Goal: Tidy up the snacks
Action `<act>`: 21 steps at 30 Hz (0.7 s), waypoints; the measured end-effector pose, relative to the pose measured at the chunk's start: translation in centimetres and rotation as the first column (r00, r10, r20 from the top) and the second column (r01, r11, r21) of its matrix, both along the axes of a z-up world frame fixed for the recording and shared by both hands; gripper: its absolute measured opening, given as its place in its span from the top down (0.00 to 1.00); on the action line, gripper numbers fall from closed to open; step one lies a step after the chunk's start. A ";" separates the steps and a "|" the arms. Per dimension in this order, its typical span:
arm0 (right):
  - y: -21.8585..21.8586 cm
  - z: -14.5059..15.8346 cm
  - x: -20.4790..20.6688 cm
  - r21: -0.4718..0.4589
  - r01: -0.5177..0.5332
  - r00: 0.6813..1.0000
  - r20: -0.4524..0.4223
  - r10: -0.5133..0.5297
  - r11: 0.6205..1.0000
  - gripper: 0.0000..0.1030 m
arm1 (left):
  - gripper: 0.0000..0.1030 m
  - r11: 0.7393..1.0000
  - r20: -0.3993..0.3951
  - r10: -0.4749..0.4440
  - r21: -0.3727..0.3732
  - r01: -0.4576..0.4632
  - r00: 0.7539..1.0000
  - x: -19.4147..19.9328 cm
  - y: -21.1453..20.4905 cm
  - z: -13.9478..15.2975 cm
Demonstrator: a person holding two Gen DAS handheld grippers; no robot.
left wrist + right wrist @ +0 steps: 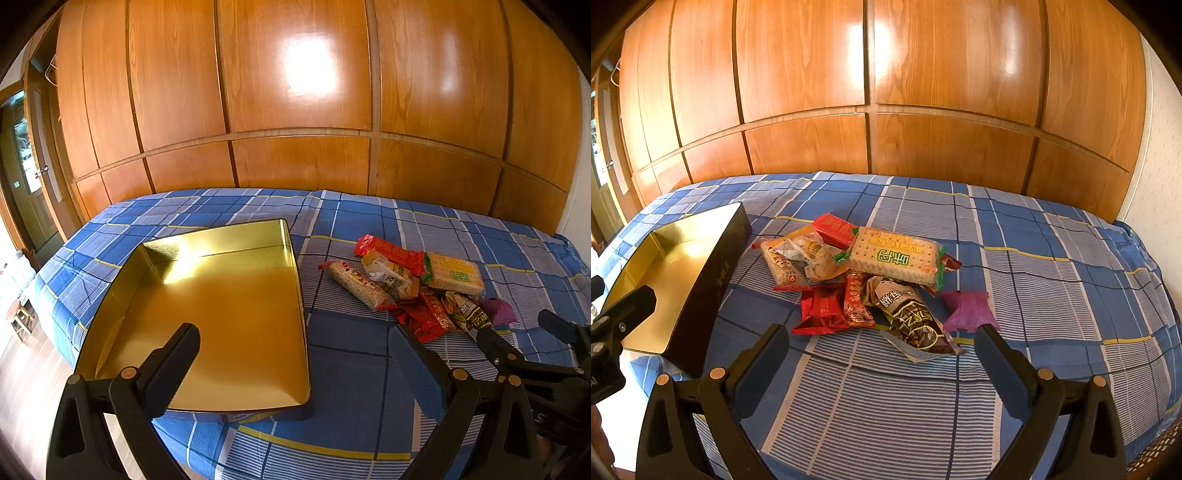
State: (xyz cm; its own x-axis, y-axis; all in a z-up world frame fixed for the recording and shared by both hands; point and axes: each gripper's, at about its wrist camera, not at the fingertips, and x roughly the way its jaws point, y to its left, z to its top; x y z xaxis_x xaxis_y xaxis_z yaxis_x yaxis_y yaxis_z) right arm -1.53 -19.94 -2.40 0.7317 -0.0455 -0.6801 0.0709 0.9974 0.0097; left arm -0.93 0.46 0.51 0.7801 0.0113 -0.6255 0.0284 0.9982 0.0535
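Both grippers hang over a bed [1052, 236] covered in blue plaid. The left gripper [295, 343] has its jaws spread fully wide and empty, above the near edge of the tin [221, 306]. The right gripper [882, 343] also has its jaws fully wide and empty, just short of the snack pile [864, 280].

The tin is an open rectangular box with a gold interior and dark outer walls, nothing inside. Its long axis runs from the near bed edge toward the wardrobe [886, 74].

The pile lies right of the tin, apart from it. The cracker pack [897, 260] sits on top, long axis across the bed. The brown packet [916, 321] points toward the right gripper. The rice bar [781, 267] runs roughly parallel to the tin's wall. A purple wrapper [967, 308] lies at the pile's right edge.
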 end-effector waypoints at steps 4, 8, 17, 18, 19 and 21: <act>-0.1 0.1 0.0 0.004 0.004 1.000 0.000 -0.004 1.000 0.02 | 0.00 1.000 0.001 0.000 0.001 0.000 1.000 0.0 0.0 0.0; -0.2 0.0 -0.1 0.001 0.004 1.000 0.002 -0.004 1.000 0.02 | 0.00 1.000 0.004 -0.005 0.004 0.005 1.000 -0.1 -0.2 0.1; -0.5 0.0 -0.1 0.010 0.007 1.000 0.018 -0.007 1.000 0.02 | 0.00 1.000 0.009 -0.020 0.013 0.020 1.000 -0.3 -0.6 0.3; -0.5 0.0 -0.1 0.010 0.008 1.000 0.017 -0.008 1.000 0.02 | 0.00 1.000 0.009 -0.021 0.015 0.021 1.000 -0.3 -0.7 0.3; -0.5 -0.1 0.0 0.006 0.009 1.000 0.010 -0.009 1.000 0.02 | 0.00 1.000 0.008 -0.023 0.015 0.023 1.000 -0.3 -0.7 0.3; -0.6 -0.2 0.0 0.000 0.011 1.000 -0.002 -0.011 1.000 0.02 | 0.00 1.000 0.007 -0.026 0.017 0.026 1.000 -0.3 -0.8 0.2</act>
State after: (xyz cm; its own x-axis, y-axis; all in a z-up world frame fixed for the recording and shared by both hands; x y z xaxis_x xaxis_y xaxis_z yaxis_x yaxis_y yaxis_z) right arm -1.50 -20.55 -2.57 0.7297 -0.0538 -0.6816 0.0821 0.9966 0.0093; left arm -1.19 -0.35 0.76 0.7849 0.0018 -0.6196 0.0536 0.9961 0.0707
